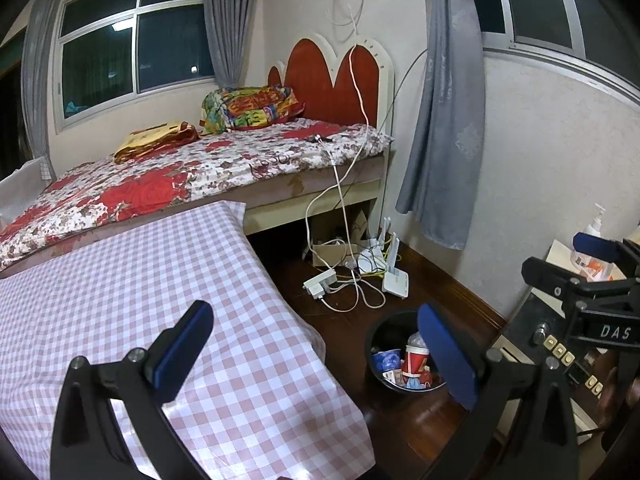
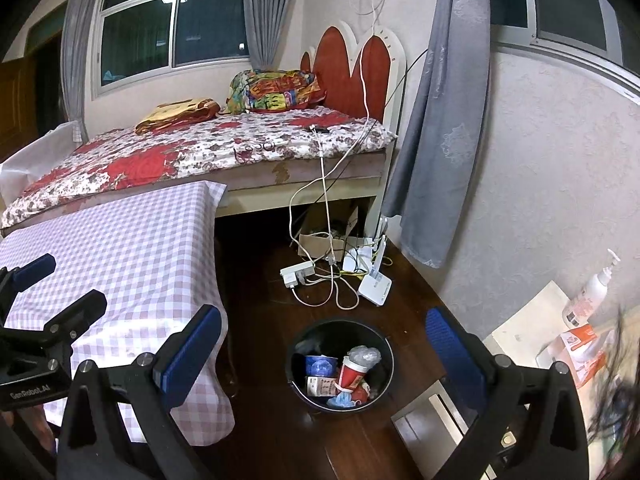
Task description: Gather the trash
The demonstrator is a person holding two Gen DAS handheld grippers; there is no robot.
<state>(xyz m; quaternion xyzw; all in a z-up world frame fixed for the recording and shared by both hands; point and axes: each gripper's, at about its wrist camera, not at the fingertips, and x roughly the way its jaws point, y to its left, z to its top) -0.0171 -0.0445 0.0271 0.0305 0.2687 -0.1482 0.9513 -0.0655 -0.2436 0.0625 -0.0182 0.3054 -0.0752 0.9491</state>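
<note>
Both grippers spread wide, nothing held in either. Black trash bin (image 2: 340, 364) down on the dark wood floor, just past the corner of the checked tablecloth (image 2: 132, 240), already loaded with a red paper cup (image 2: 352, 374), a blue cup (image 2: 320, 365) and wrappers. Sits nearly dead ahead and below the right gripper (image 2: 324, 360), between its blue pads (image 2: 192, 356). From the left gripper (image 1: 316, 360), off to the right, half hidden behind the right-hand pad (image 1: 448, 360). Right one clearly nearer. Both raised above the floor, tilted down-forward. No loose trash spotted on table or floor, so probably about done.
</note>
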